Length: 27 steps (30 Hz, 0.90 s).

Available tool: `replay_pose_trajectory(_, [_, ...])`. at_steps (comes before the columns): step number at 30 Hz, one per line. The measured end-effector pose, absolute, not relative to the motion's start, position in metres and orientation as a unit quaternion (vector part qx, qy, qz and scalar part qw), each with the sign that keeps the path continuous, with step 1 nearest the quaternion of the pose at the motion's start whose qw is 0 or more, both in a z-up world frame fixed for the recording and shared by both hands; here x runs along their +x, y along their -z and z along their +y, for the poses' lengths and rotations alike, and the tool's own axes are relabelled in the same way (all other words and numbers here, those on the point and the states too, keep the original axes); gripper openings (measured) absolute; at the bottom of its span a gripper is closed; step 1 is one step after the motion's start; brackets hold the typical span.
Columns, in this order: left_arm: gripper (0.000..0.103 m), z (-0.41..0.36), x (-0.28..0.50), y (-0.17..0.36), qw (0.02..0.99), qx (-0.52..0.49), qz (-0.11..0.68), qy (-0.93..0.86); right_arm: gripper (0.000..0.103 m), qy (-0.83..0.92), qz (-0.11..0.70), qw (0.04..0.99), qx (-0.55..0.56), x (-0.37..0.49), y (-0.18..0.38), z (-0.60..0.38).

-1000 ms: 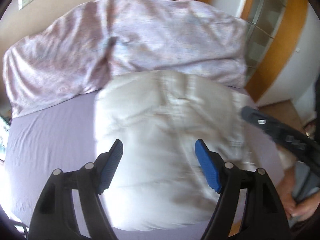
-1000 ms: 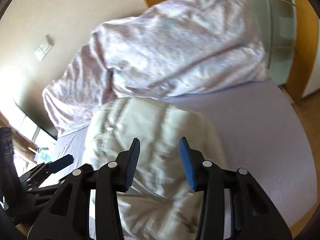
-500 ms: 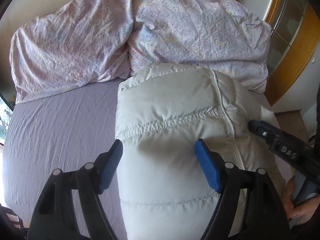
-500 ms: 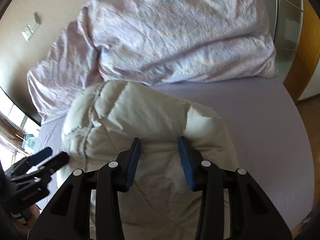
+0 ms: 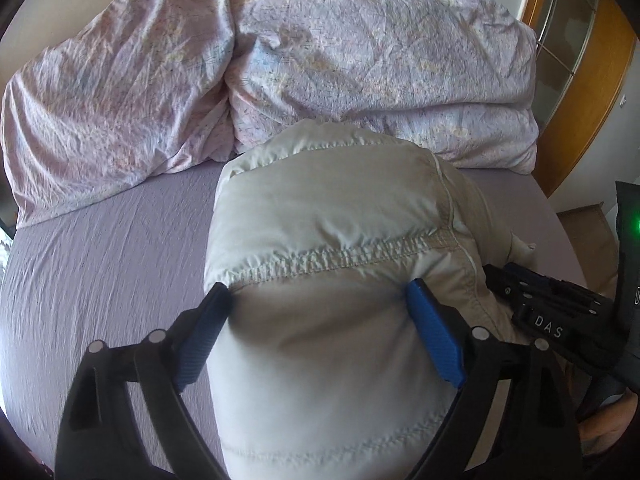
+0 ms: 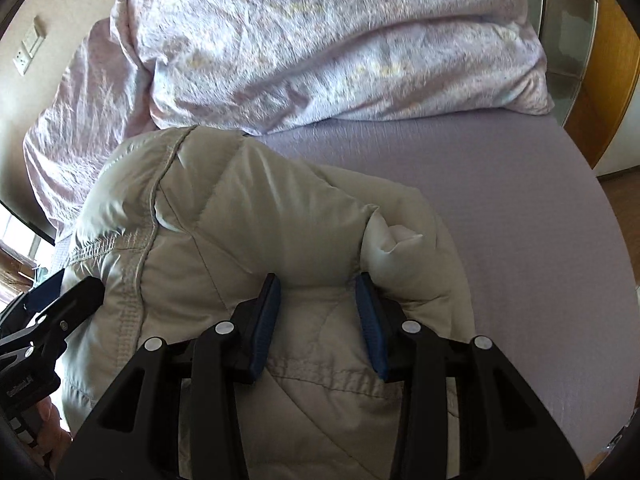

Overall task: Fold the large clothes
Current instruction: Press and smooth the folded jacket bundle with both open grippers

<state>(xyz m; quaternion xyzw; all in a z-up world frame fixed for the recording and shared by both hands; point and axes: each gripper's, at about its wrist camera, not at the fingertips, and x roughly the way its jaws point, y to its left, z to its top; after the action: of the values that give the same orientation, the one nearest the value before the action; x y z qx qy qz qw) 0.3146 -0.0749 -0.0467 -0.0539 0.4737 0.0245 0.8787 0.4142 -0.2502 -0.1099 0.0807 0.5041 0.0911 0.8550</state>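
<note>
A puffy off-white quilted jacket (image 5: 332,240) lies folded in a thick bundle on the lilac bed sheet (image 5: 100,248). My left gripper (image 5: 320,300) is open wide, its blue pads pressed against both sides of the bundle near an elastic seam. My right gripper (image 6: 316,288) is open at a narrower gap, with a bulge of the jacket (image 6: 240,216) between its pads. The right gripper shows at the right edge of the left wrist view (image 5: 548,320); the left gripper shows at the left edge of the right wrist view (image 6: 48,320).
A crumpled pink-patterned duvet (image 5: 280,56) is piled along the head of the bed, just behind the jacket. A wooden door frame (image 5: 592,92) and glass panel stand at the right. The bed sheet (image 6: 500,208) spreads to the right of the jacket.
Both grippers have moved forward and down onto the jacket, which now fills more of each view. The jacket bundle sits between the pads of both grippers instead of ahead of them.
</note>
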Motion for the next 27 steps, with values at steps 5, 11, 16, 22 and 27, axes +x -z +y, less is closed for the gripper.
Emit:
replay_pose_trajectory(5, [0.094, -0.075, 0.324, 0.058, 0.878, -0.047, 0.475, -0.026, 0.04, -0.093, 0.508, 0.852, 0.088, 0.418, 0.118, -0.251])
replay_pose_trajectory(11, [0.099, -0.072, 0.331, 0.072, 0.881, -0.046, 0.471, -0.025, 0.04, -0.092, 0.502, 0.856, 0.088, 0.42, 0.125, -0.249])
replay_pose_trajectory(16, [0.101, -0.073, 0.333, 0.081, 0.886, -0.045, 0.461, -0.031, 0.04, -0.09, 0.485, 0.866, 0.082, 0.419, 0.131, -0.247])
replay_pose_trajectory(22, [0.101, -0.074, 0.332, 0.085, 0.895, -0.041, 0.443, -0.038, 0.041, -0.085, 0.47, 0.876, 0.072, 0.417, 0.134, -0.245])
replay_pose_trajectory(27, [0.101, -0.074, 0.33, 0.089, 0.899, -0.037, 0.434, -0.043, 0.041, -0.084, 0.465, 0.878, 0.072, 0.416, 0.133, -0.245])
